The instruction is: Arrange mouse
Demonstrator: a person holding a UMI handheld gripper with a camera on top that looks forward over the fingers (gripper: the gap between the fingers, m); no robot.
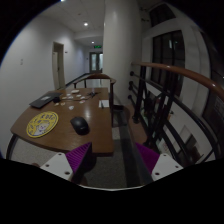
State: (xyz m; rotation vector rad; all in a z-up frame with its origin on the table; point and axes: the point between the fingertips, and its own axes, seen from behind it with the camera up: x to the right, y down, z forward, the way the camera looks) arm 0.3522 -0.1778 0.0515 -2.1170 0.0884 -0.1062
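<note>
Nearest, the tool (113, 160) is spread wide, its two purple pads (80, 157) well apart and nothing between them. Just beyond the left finger begins the wooden counter (60, 132), and on it the dark mouse (80, 124) sits close to the near edge, ahead and left of the fingers. Beside it lies a round yellow plate (42, 124). Farther back are what looks like a dark laptop (43, 101) and some papers (88, 95), though they are too small to be sure. To the right, a stair railing (170, 95) runs past. The risk, I judge: approaching off-line from the right could nudge the mouse toward the plate or the edge.
</note>
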